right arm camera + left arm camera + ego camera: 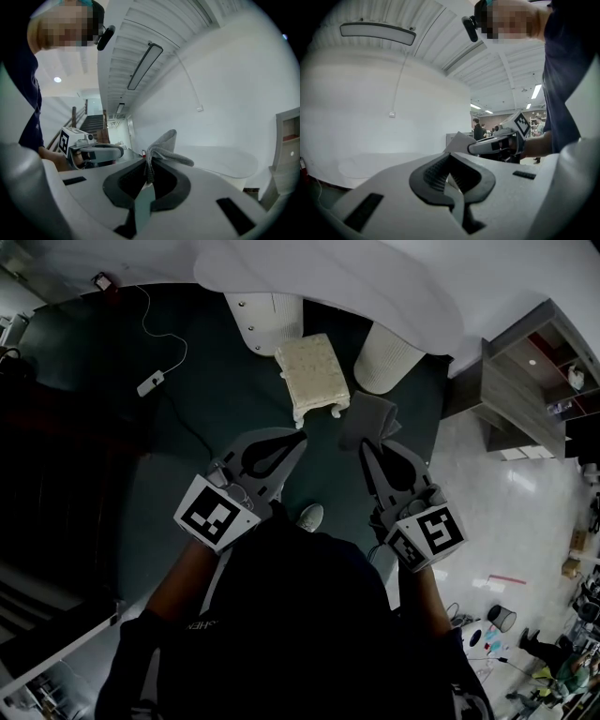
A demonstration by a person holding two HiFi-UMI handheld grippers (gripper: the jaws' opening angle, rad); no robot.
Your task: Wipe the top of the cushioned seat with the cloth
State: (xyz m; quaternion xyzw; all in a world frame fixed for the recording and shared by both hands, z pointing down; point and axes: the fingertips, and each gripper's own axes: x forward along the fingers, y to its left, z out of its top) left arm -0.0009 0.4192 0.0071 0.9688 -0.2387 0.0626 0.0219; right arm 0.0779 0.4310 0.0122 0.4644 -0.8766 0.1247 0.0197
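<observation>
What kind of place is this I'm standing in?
Likely a big open indoor workspace or showroom, not a home: ceiling strip lights, a staircase, wooden shelving beside a glossy tile floor, and people standing far back.

Readable text, labels, numbers: none we could make out. We logged only square black-and-white patterns on the marker cube [217, 515] of the left gripper [301, 435] and on the right gripper [364, 442]; the sleeve [178, 601] lettering was too faint to read.

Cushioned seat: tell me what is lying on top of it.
Nothing. The top of the seat is bare cream padding. The cloth is off to its side, pinched in the right claw. Whatever is under the seat is covered by it.
</observation>
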